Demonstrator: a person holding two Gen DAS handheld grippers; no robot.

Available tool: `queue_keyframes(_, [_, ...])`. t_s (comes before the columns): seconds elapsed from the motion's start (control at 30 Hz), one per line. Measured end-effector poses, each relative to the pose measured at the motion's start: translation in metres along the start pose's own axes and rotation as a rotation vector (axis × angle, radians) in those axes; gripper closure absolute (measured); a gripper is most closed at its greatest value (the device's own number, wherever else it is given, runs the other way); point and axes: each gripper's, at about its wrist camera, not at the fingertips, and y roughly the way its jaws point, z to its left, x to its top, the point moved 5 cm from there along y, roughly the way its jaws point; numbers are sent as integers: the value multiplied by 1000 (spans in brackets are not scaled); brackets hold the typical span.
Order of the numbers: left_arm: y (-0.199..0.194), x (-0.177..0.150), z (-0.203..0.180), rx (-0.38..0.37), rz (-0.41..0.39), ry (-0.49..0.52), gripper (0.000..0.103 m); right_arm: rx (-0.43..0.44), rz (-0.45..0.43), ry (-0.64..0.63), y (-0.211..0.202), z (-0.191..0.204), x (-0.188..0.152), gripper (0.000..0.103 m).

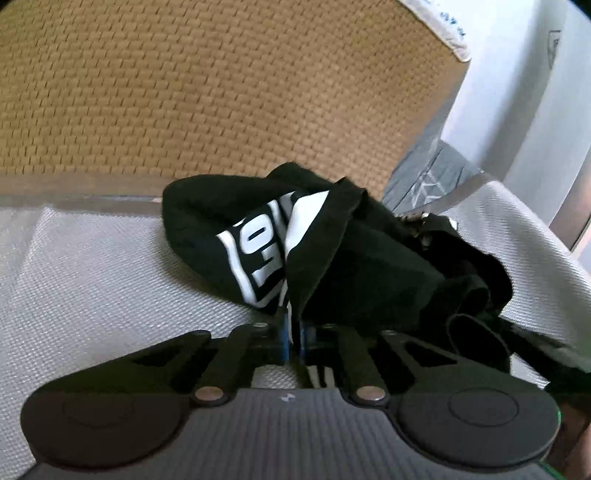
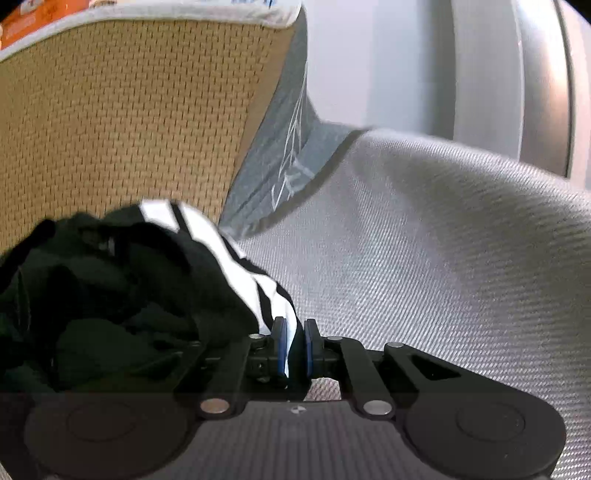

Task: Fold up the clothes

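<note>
A black garment with white printed lettering [image 1: 332,251] lies bunched on a grey woven cloth surface [image 1: 92,280]. My left gripper [image 1: 293,339] is shut on a fold of the garment at its near edge. In the right wrist view the same black and white garment [image 2: 147,280] is heaped to the left. My right gripper [image 2: 295,349] is shut on a white and black striped part of it, pinched between the blue pads [image 2: 279,343].
A tan woven mat [image 1: 221,92] lies beyond the grey cloth [image 2: 424,258]. A grey patterned fabric [image 2: 291,155] runs between mat and cloth. A white-edged item [image 1: 439,26] lies at the mat's far corner. A white wall [image 2: 410,66] is at the right.
</note>
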Motion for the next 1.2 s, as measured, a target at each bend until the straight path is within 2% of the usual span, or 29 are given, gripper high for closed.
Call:
queue_keyframes(0.23, [1, 3, 11, 113, 21, 96, 99, 11, -43, 21, -6, -3, 1, 92])
queue_keyframes(0.4, [0, 9, 25, 164, 32, 153, 100, 22, -99, 28, -15, -2, 5, 92])
queue_keyframes(0.63, [-11, 21, 58, 236, 22, 146, 99, 92, -88, 3, -14, 5, 4, 92])
queue_keyframes(0.77, [-17, 24, 64, 276, 25, 190, 99, 132, -81, -11, -14, 9, 3, 92])
queue_keyframes(0.87, [-25, 33, 72, 305, 7, 180, 99, 162, -76, -21, -14, 12, 2, 92])
queue_keyframes(1.03, [-37, 41, 96, 361, -3, 156, 99, 282, -6, -94, -10, 31, -6, 92])
queue_keyframes(1.2, [-52, 35, 112, 387, 7, 117, 99, 409, 53, -169, -11, 53, -14, 92])
